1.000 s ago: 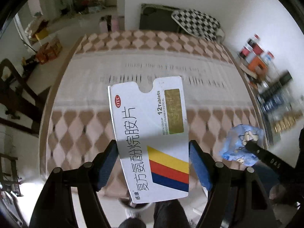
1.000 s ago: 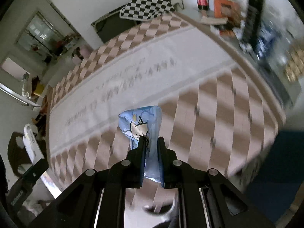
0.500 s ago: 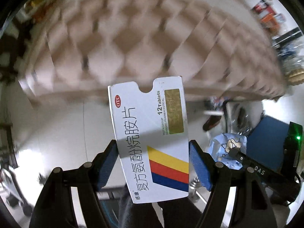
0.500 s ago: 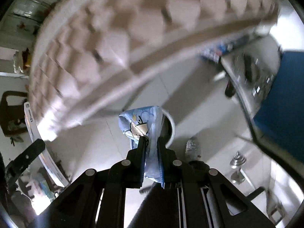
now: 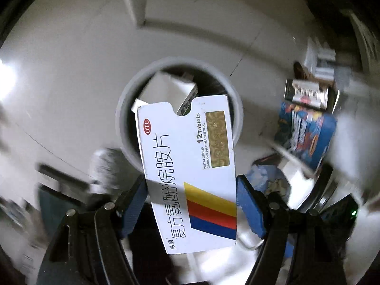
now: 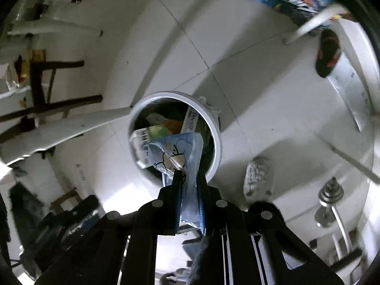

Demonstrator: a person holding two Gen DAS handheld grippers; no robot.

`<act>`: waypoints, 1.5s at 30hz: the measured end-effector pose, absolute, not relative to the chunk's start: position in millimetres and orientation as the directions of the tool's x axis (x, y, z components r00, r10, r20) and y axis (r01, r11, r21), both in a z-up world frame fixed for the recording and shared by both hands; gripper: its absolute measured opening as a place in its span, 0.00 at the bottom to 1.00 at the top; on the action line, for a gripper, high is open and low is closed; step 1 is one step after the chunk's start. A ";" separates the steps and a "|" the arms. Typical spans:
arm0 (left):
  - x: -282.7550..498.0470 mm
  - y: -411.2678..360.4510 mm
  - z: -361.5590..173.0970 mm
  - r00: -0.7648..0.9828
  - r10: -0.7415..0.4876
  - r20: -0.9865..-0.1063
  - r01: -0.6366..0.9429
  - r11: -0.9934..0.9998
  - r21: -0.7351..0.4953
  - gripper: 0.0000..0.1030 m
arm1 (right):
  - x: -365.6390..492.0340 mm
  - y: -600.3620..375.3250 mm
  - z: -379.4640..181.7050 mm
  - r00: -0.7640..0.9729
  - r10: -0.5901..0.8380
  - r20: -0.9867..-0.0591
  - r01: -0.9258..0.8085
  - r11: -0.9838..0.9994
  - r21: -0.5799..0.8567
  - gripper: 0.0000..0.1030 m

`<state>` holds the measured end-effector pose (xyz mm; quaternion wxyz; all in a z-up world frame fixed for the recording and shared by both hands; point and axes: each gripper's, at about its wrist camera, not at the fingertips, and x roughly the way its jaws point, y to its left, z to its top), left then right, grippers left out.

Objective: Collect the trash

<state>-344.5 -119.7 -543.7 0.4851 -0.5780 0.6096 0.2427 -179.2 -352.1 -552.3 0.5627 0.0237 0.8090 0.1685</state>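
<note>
In the left wrist view, the left gripper points down at the floor, and its jaws are clamped on the two long edges of a flat white medicine box. On the box one can read "OTC" in a red oval, "12 Tablets", "WUTAI GROUP GANKANG PHARMACEUTICAL" and a line of large Chinese characters; it also carries a gold sticker and yellow, red and blue stripes. The upper end of the box lies in front of the opening of a round grey trash bin, where a white carton is already inside. Only this view shows a blue printed box with a can on it at the right. The blue wrapper and part of the other gripper appear at the lower right, blurred.

In the right wrist view, the right gripper has its jaws pressed together on the thin blue wrapper, which has a cartoon drawing. It hangs just in front of the bin, seen here more from above. Inside, a carton with the word "Doctor" and a green pack with a barcode are visible. Only this view shows a dumbbell and a dark chair frame.
</note>
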 end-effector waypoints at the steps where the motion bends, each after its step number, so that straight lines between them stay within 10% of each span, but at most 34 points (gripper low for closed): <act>1: -348.8 -120.3 -558.6 0.163 -0.480 -0.862 -0.948 0.167 -0.272 0.71 | -178.8 -348.8 -566.1 -0.372 0.229 -0.899 -0.158 0.940 0.304 0.12; 6: -356.1 -110.8 -586.3 0.207 -0.500 -0.841 -0.946 0.117 -0.303 0.73 | -180.0 -330.2 -621.2 -0.383 0.203 -0.901 -0.212 0.930 0.300 0.12; 9: -365.2 -103.1 -586.7 0.231 -0.496 -0.837 -0.939 0.113 -0.326 0.96 | -182.7 -318.2 -642.2 -0.407 0.198 -0.891 -0.225 0.924 0.308 0.15; 17: -384.7 -88.3 -559.5 0.150 -0.393 -0.907 -0.934 0.244 -0.260 0.97 | -190.6 -307.4 -636.7 -0.378 0.170 -0.910 -0.275 0.918 0.286 0.63; 23: -373.2 -100.2 -499.5 -0.073 -0.053 -0.996 -0.808 0.588 0.028 0.97 | -208.7 -303.9 -586.1 -0.243 0.066 -0.968 -0.418 0.893 0.166 0.99; 45: -398.3 -163.3 -186.2 0.016 -0.037 -0.999 -0.621 0.783 -0.039 0.97 | -285.5 -337.9 -238.1 -0.107 0.078 -0.991 -0.505 0.854 0.122 0.99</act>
